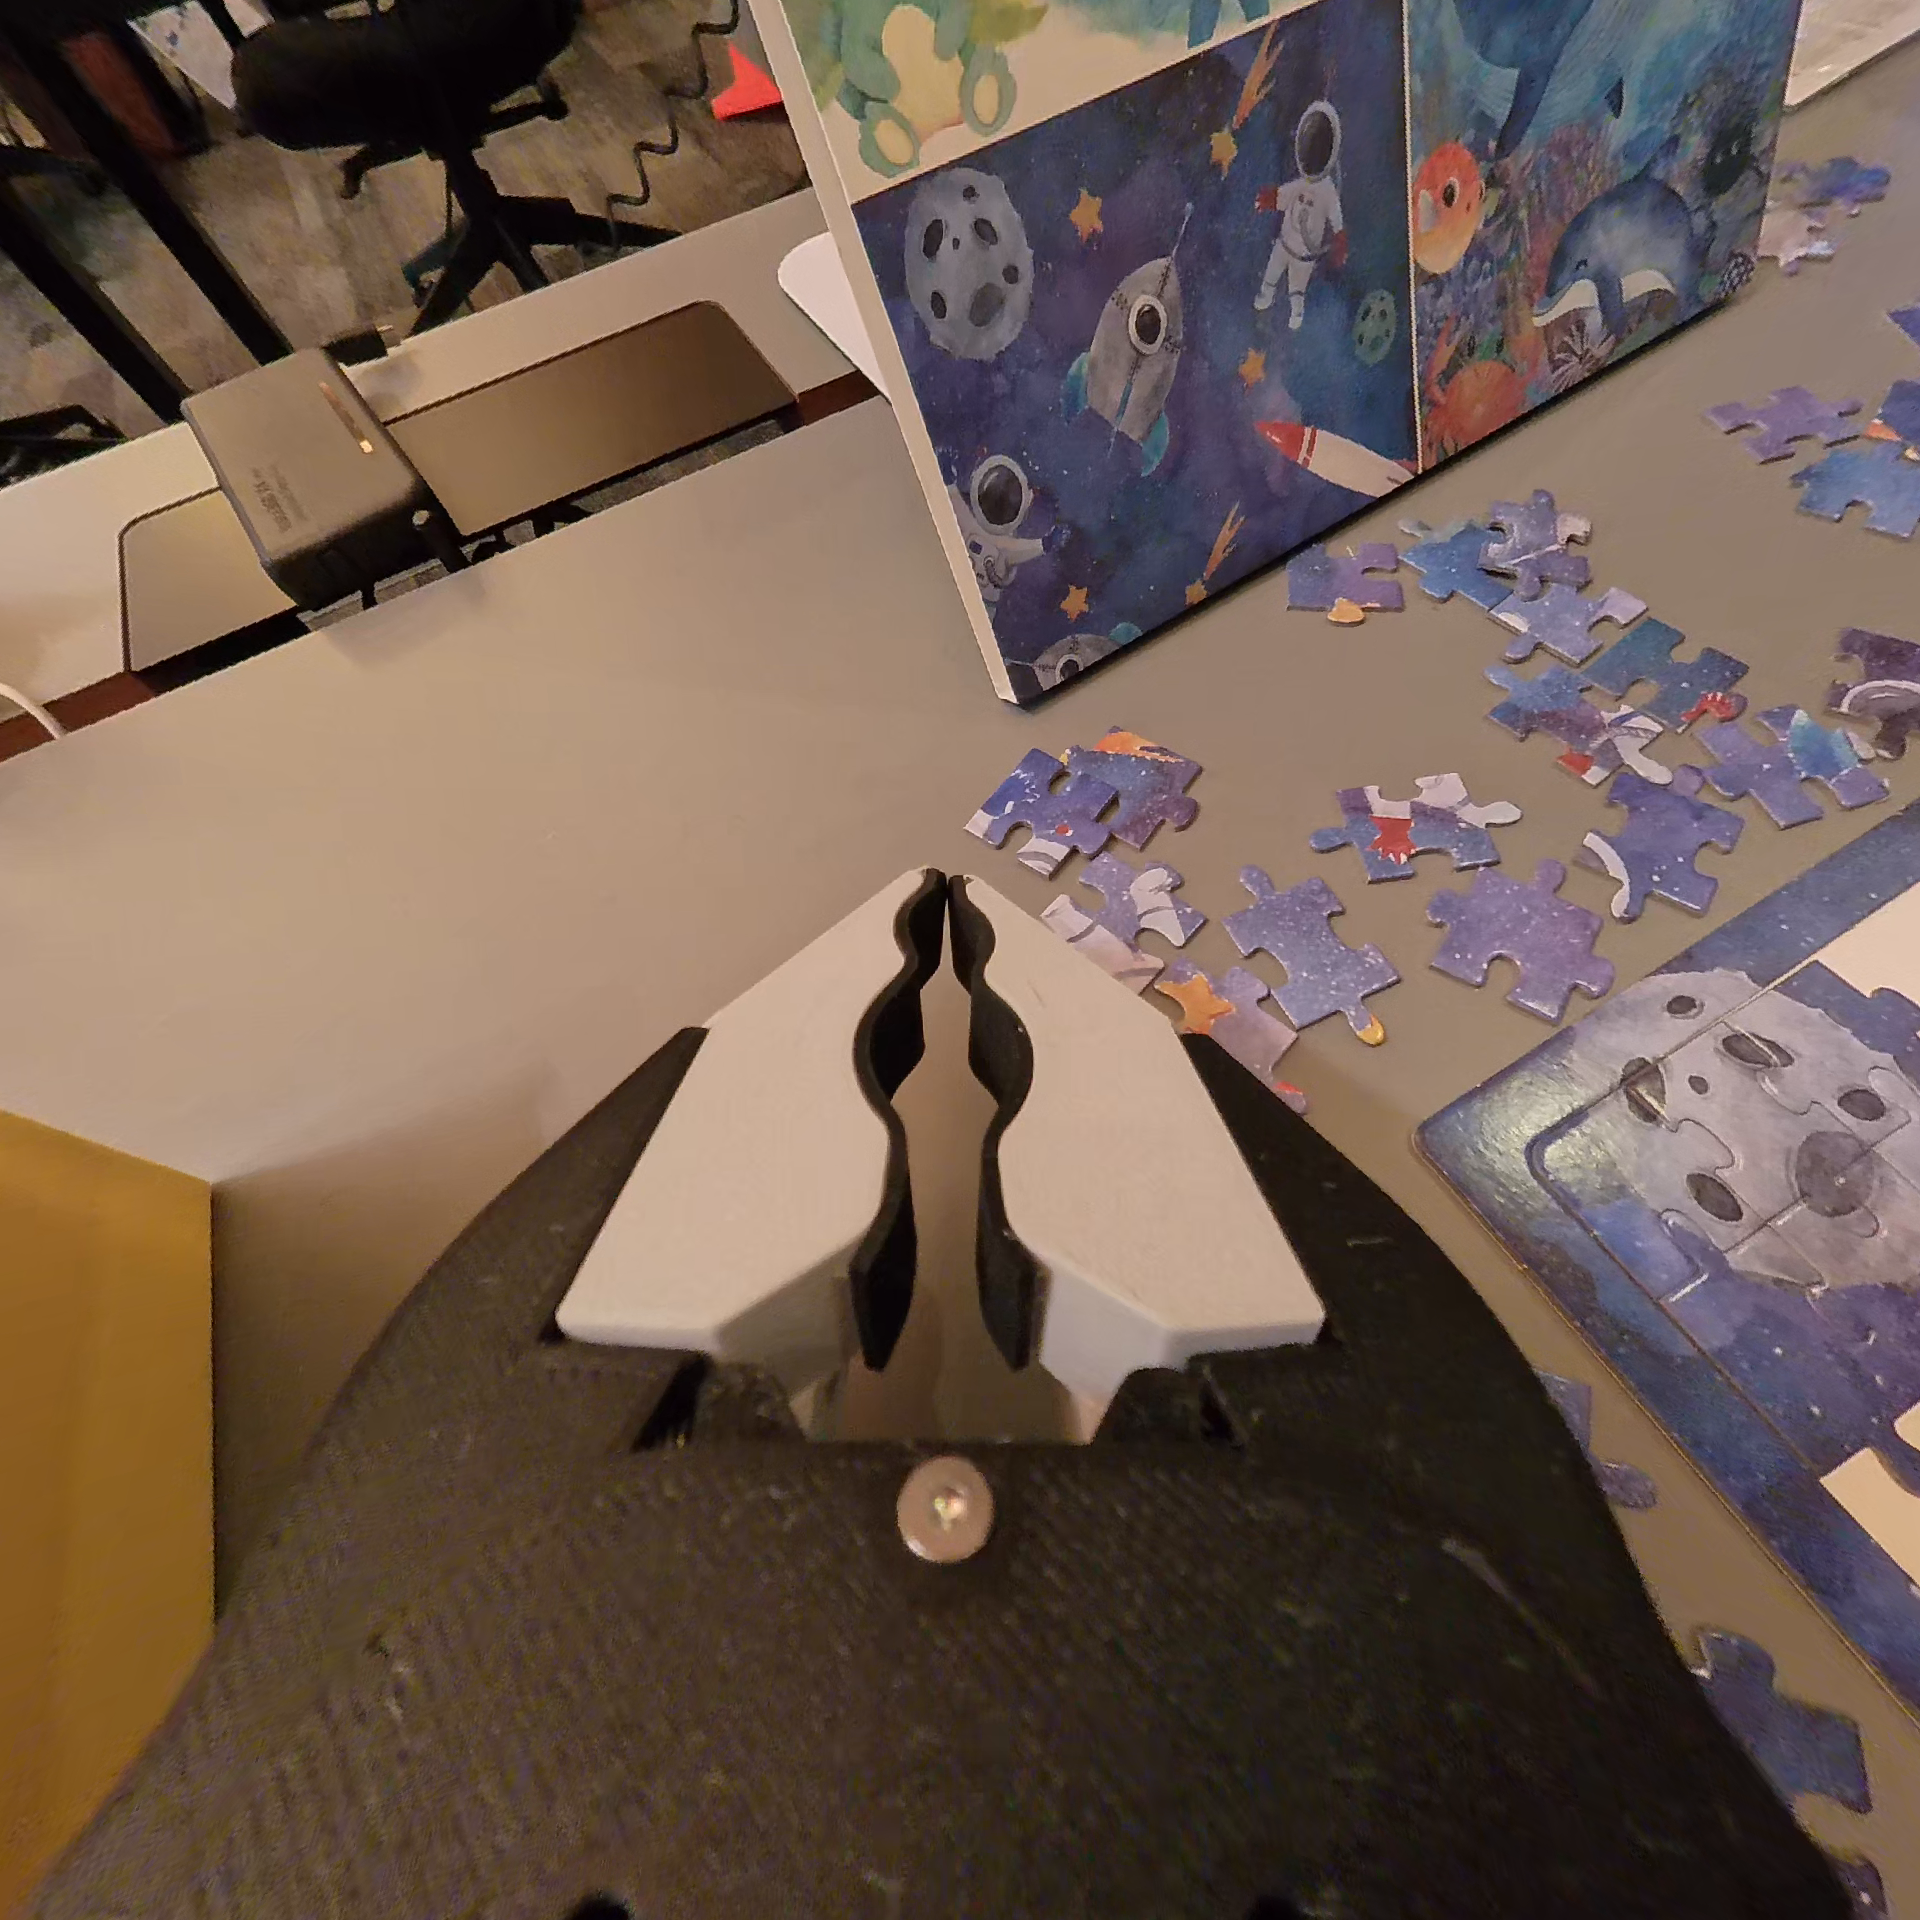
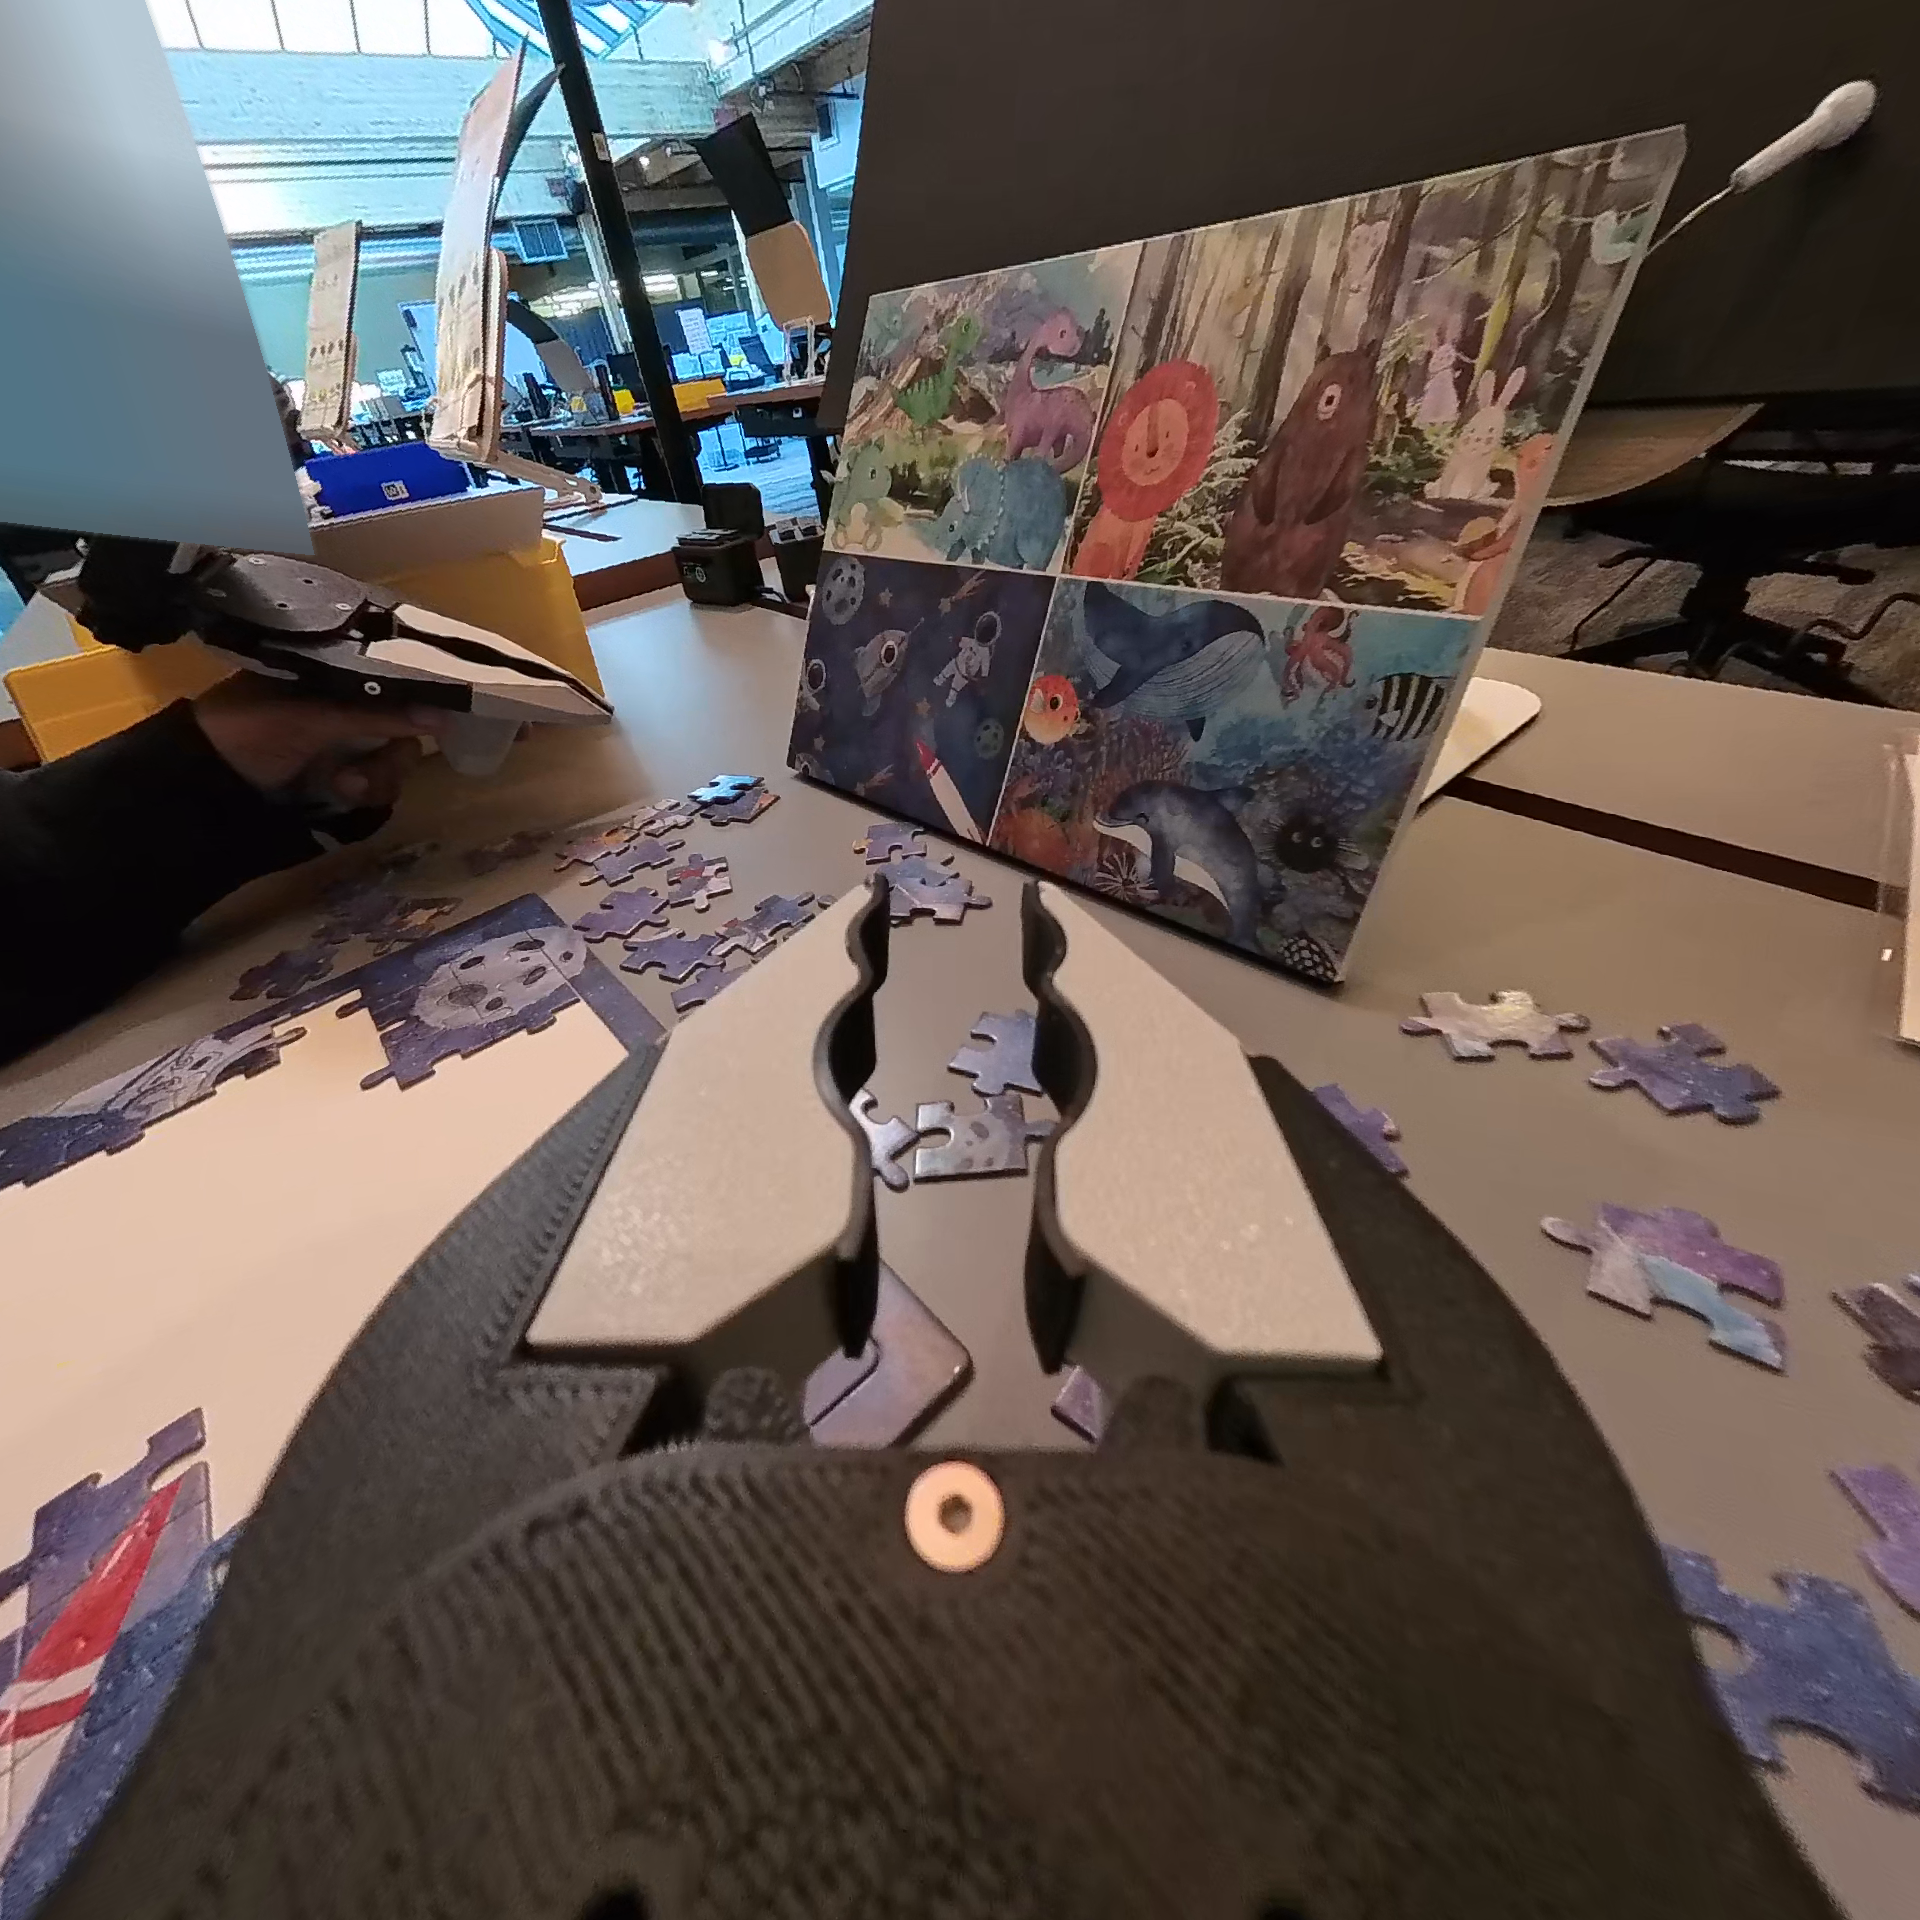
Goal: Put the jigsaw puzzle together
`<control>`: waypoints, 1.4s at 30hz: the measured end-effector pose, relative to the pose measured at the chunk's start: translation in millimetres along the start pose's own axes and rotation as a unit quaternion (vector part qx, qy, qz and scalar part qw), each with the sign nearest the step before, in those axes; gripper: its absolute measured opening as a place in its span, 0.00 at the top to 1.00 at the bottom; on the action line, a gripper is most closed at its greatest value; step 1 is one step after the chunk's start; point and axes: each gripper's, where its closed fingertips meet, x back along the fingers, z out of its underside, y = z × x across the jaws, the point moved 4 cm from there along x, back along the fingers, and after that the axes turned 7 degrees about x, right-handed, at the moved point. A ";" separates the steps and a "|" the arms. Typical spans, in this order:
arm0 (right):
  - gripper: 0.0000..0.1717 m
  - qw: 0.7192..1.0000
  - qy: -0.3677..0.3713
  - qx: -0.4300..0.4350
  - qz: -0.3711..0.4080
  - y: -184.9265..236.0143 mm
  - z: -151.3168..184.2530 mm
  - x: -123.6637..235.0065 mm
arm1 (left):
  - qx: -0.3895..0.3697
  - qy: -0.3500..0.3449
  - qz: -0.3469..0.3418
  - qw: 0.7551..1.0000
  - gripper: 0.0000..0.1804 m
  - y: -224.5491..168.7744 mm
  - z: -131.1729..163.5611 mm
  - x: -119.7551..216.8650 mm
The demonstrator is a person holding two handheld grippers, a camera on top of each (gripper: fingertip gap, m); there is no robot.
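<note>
While we look along the left tool (image 1: pixel 943 883): its tips are pressed together on nothing, over bare desk (image 1: pixel 468 831).
Left view, progress: we see the board (image 1: pixel 1704 1174) partly filled, loose pieces (image 1: pixel 1309 951) beside it.
Right view, tool: the right tool (image 2: pixel 951 904) is spread above a piece (image 2: pixel 977 1138), not touching it.
Right view, hidden: our tool covers the board's near part.
</note>
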 end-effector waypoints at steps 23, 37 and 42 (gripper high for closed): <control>0.86 1.000 0.003 -0.003 -0.004 1.7 0.6 -0.1 | -0.010 0.005 -0.006 1.000 1.00 -0.3 1.1 -0.6; 0.87 0.983 -0.058 -0.003 0.172 -70.9 -23.3 81.3 | -0.026 0.003 -0.014 1.000 1.00 -2.1 -0.8 0.7; 0.90 0.962 -0.026 0.083 0.259 -81.1 -32.8 113.7 | -0.020 -0.008 -0.026 0.999 1.00 2.4 -2.5 3.1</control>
